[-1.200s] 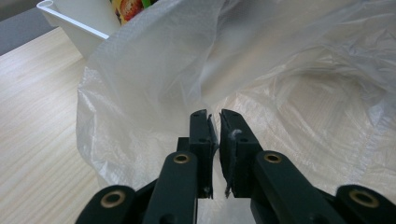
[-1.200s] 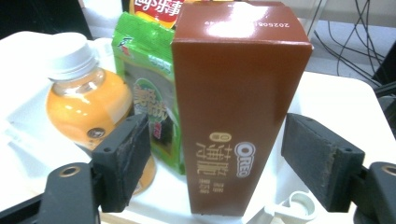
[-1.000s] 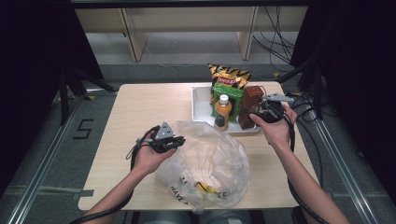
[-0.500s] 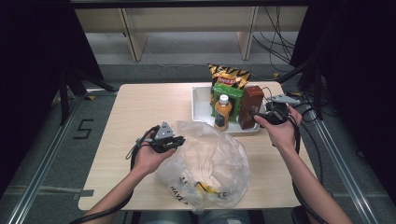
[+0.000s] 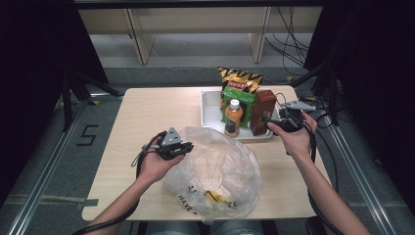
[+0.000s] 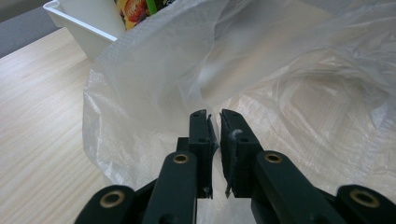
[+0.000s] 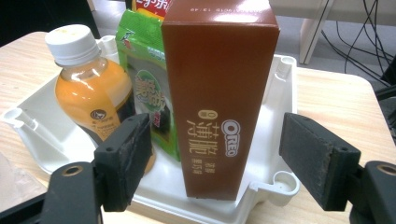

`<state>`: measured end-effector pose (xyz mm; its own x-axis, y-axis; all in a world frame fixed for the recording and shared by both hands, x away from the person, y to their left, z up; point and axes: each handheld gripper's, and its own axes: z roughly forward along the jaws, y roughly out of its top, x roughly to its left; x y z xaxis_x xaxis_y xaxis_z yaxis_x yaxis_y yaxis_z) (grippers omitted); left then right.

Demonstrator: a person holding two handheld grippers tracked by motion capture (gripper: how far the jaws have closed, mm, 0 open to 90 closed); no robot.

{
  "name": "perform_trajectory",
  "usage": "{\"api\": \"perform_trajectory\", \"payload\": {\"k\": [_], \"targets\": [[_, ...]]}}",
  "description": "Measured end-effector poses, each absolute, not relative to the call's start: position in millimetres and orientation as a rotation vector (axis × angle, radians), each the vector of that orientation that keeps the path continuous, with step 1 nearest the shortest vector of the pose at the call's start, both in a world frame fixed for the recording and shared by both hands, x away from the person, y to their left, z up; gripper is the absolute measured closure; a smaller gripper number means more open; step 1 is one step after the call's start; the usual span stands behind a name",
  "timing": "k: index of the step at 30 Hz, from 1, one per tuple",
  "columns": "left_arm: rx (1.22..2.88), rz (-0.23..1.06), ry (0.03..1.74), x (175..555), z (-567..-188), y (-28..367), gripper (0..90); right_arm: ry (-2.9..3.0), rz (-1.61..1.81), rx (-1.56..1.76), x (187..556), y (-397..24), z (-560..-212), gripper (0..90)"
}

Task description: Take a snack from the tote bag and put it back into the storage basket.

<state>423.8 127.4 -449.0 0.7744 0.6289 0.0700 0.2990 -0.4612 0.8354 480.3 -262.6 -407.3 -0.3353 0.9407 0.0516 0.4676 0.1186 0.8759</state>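
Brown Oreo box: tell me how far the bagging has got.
Done: the left gripper is shut on the plastic bag edge, holding it up; a yellowish item already lies inside. In hand: the right gripper is open, jaws either side of the brown Oreo box, not pressing it. Left: box, orange bottle, green packet and chip bag are in the white tray.

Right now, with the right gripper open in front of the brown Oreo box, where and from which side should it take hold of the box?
Grip the brown Oreo box across its narrow front face, mid-height, coming level from the tray's near rim. It stands upright, and the open right gripper already straddles it. The green snack bag crowds one side, so keep that jaw tight to the box.
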Motion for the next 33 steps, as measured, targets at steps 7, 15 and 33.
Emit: {"api": "perform_trajectory", "payload": {"k": [7,15,33], "targets": [[2.074,0.468,0.692,422.6,-448.6,127.0,82.0,1.855,1.163,1.374,476.1,-263.9,-407.3,26.2],[2.068,0.471,0.684,421.5,-448.5,125.6,82.0,1.870,1.184,1.330,469.2,-269.0,-407.1,28.9],[2.069,0.471,0.678,421.0,-447.6,125.1,80.8,1.933,1.207,1.257,437.3,-289.2,-410.0,55.3]]}}
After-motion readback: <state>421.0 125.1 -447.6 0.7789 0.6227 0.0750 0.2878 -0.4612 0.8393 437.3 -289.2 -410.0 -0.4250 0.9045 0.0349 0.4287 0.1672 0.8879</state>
